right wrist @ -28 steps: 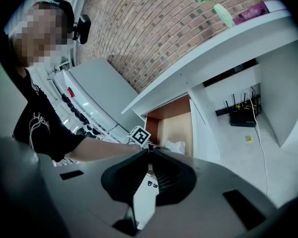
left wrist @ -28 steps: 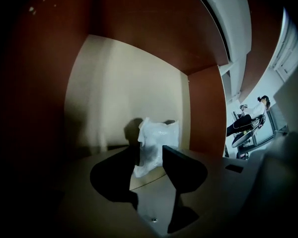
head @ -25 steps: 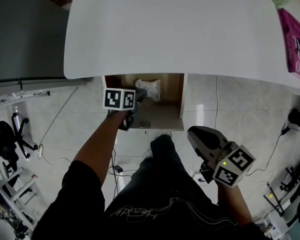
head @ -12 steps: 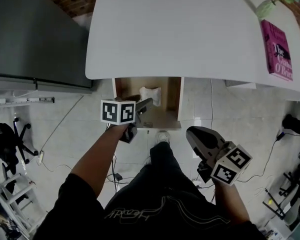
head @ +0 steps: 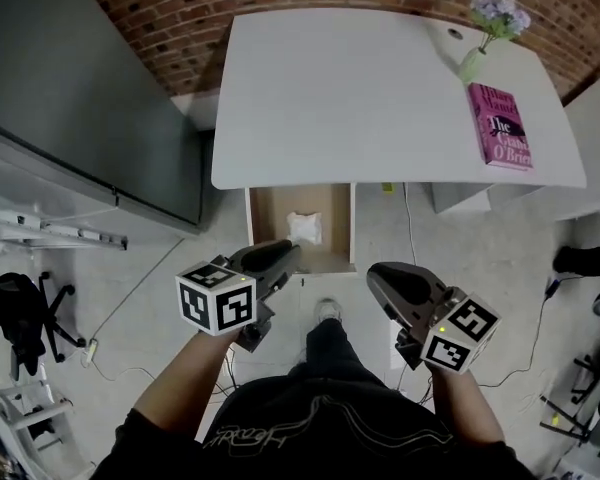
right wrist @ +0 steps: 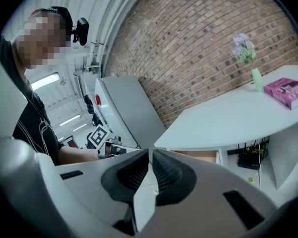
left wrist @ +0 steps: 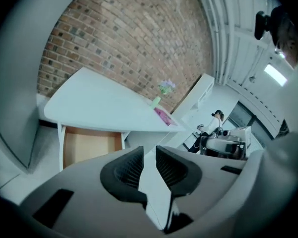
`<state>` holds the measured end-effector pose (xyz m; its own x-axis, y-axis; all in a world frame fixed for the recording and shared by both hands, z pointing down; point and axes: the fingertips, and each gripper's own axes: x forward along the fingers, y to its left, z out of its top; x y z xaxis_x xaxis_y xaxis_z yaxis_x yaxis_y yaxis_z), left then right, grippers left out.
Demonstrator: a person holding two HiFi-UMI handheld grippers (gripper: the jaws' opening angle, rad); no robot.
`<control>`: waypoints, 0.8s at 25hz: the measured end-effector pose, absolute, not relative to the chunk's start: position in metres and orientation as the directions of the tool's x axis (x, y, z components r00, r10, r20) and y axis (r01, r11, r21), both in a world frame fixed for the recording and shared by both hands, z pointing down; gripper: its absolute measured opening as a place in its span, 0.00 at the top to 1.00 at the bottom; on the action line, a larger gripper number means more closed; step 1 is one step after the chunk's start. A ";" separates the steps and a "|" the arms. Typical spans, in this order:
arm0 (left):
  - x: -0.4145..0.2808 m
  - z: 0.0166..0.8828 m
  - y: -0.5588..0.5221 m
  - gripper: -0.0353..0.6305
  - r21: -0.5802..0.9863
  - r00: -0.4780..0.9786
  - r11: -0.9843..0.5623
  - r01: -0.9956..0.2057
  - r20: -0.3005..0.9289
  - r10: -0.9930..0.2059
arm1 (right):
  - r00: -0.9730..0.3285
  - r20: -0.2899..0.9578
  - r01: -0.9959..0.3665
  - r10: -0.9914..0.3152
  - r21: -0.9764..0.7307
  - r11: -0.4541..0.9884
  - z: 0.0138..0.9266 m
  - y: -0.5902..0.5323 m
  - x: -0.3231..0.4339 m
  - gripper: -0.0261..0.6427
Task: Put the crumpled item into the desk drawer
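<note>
The crumpled white item [head: 304, 227] lies inside the open wooden drawer [head: 263, 218] under the white desk [head: 380, 98]. My left gripper [head: 285, 252] hovers just in front of the drawer's front edge, apart from the item. Its jaws are closing, with a narrow gap and nothing between them. In the left gripper view the left gripper [left wrist: 150, 150] points toward the drawer [left wrist: 89, 145], and the item does not show there. My right gripper [head: 375, 276] hangs to the right of the drawer, above the floor. In its own view the right gripper [right wrist: 150, 155] is shut and empty.
A pink book [head: 500, 125] and a green vase with purple flowers [head: 485, 38] stand at the desk's right end. A tall grey cabinet [head: 80, 98] is left of the desk. The person's shoe [head: 327, 311] is on the tiled floor below the drawer. Cables and an office chair [head: 20, 313] lie at the left.
My left gripper has drawn back out of the drawer toward the person and its jaws have narrowed. The crumpled item stays in the drawer. The head view now takes in the whole desk.
</note>
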<state>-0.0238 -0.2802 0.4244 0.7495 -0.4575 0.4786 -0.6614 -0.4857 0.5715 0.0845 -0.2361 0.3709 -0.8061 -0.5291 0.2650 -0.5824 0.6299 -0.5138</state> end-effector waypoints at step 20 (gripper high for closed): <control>-0.017 0.211 -0.110 0.91 0.331 0.856 -0.790 -0.517 0.229 -0.464 | -0.834 0.069 -0.533 -0.548 -0.362 0.765 0.209 -0.110 0.025 0.88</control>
<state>-0.0172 -0.1104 0.2115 0.8558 -0.4639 0.2291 -0.5166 -0.7896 0.3311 0.0246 -0.1099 0.2095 -0.8335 -0.5481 0.0693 -0.5330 0.7648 -0.3619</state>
